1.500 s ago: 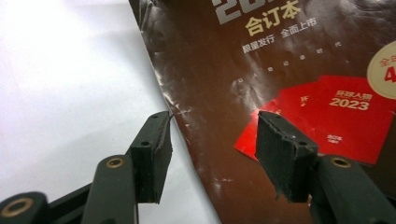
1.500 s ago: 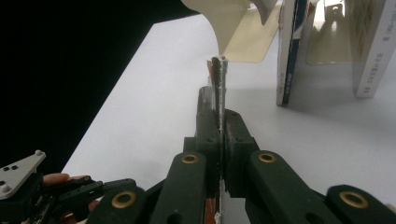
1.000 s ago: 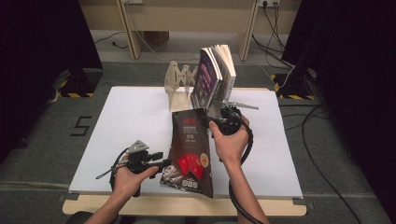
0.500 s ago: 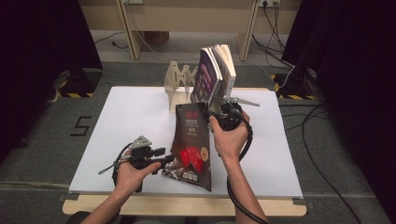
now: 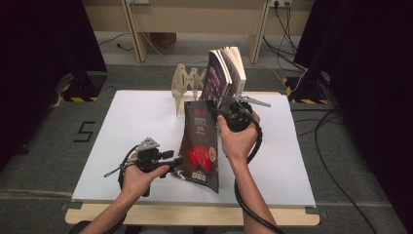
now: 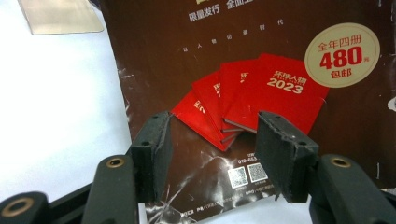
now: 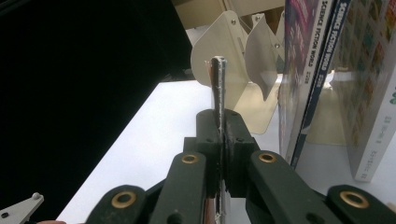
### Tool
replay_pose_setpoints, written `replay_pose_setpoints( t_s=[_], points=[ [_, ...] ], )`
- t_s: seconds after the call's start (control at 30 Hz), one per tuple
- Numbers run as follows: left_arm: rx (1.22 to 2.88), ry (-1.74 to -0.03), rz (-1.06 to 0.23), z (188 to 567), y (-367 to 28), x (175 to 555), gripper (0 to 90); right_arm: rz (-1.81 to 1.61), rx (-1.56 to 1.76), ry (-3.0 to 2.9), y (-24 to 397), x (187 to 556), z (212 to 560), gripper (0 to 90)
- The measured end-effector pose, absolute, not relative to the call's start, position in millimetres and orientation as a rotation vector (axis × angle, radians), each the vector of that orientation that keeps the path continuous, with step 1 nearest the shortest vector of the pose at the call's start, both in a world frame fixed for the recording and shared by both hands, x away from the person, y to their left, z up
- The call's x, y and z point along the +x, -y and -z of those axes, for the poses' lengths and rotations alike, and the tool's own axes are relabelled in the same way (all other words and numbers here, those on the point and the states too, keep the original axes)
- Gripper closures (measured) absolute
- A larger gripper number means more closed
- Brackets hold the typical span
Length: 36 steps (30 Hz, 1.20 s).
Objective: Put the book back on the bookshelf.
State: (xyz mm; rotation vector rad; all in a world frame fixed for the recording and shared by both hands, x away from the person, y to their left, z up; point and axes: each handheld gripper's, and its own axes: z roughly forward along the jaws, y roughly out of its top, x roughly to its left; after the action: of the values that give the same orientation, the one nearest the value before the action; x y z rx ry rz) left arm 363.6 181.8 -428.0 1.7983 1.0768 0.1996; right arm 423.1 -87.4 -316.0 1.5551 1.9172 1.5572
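A dark brown magazine [image 5: 199, 146] with red booklets printed on its cover stands tilted on its lower edge on the white table [image 5: 126, 122]. My right gripper [image 5: 233, 116] is shut on its upper right edge. In the right gripper view that gripper [image 7: 219, 135] pinches the magazine [image 7: 218, 79] seen edge-on. My left gripper [image 5: 173, 162] sits by the magazine's lower left part. In the left gripper view this gripper [image 6: 212, 140] is open, and the cover [image 6: 261, 56] lies just beyond the pads [image 6: 154, 149], apart from them.
A beige book rack [image 5: 187, 80] stands at the table's far side with several upright books [image 5: 224, 73] leaning in it, just behind the right gripper. Its dividers [image 7: 224, 42] and the books [image 7: 308, 70] are close ahead in the right gripper view. Cables lie on the floor around.
The magazine has been tipped up steeper, its lower edge sliding right. The right hand shifted slightly right with it. The left gripper edged a little farther from the person.
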Motion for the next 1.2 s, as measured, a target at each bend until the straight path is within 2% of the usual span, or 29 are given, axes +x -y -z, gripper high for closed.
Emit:
replay_pose_setpoints(
  t_s=[1.2],
  points=[
    [1.803, -1.031, -0.221, 414, -166, 378, 44.6, -1.579, 1.519, -1.842, 78, 439, 302, 87.4]
  ],
)
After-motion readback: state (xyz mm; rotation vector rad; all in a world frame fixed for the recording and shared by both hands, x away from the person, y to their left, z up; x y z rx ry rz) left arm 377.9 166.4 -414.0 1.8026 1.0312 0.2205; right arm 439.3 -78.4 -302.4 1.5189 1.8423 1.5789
